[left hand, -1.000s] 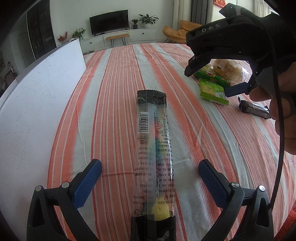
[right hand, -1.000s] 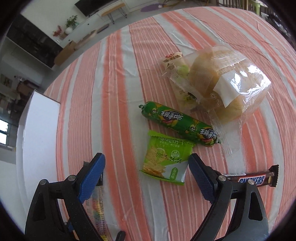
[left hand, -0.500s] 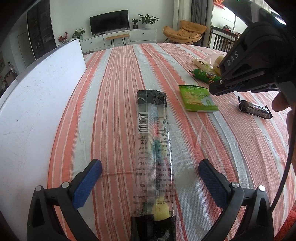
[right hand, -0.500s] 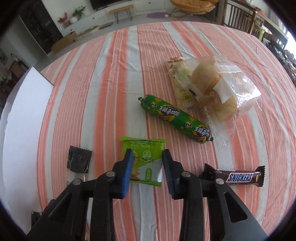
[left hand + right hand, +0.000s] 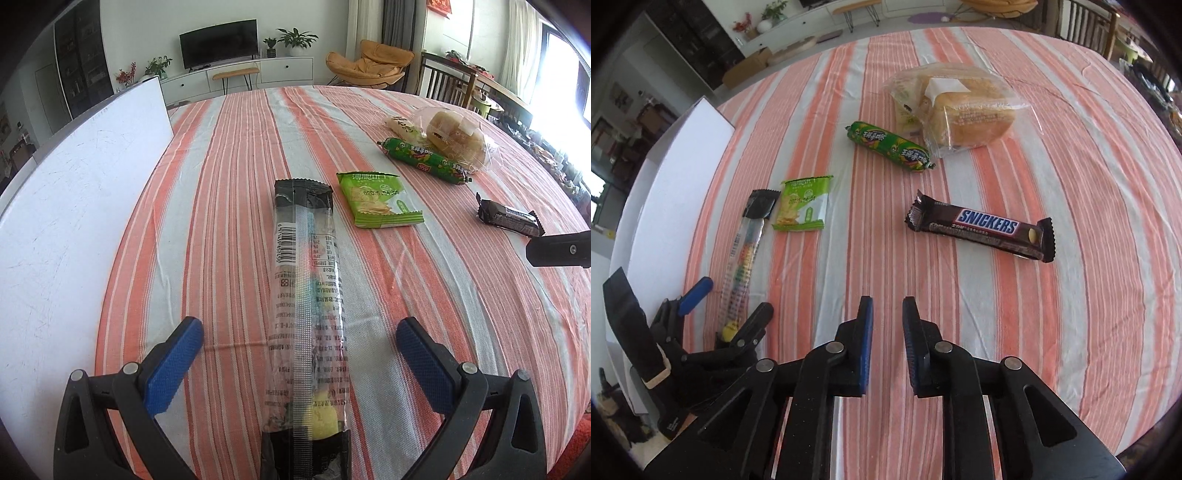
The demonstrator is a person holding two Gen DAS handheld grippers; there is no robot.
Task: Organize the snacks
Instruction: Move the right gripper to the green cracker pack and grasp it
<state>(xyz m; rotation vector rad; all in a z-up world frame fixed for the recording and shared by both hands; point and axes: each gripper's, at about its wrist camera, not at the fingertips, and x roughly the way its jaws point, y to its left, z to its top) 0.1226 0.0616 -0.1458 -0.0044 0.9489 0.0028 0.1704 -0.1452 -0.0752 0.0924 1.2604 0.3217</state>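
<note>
My left gripper is open, its jaws on either side of a long clear candy stick pack lying on the striped tablecloth. The green cracker packet lies just right of the pack's far end. My right gripper is nearly shut with nothing between its pads, held above the cloth. In the right wrist view the Snickers bar lies ahead to the right, with the green sausage, the bread bag, the cracker packet and the candy stick pack further off.
A white box stands along the left side of the table, also seen in the right wrist view. A pale packet lies under the bread bag. Chairs and a TV cabinet stand beyond the table.
My right gripper closed around the green cracker packet, slid it left next to the candy stick pack, then let go and pulled back to the near right. My left gripper stayed still.
</note>
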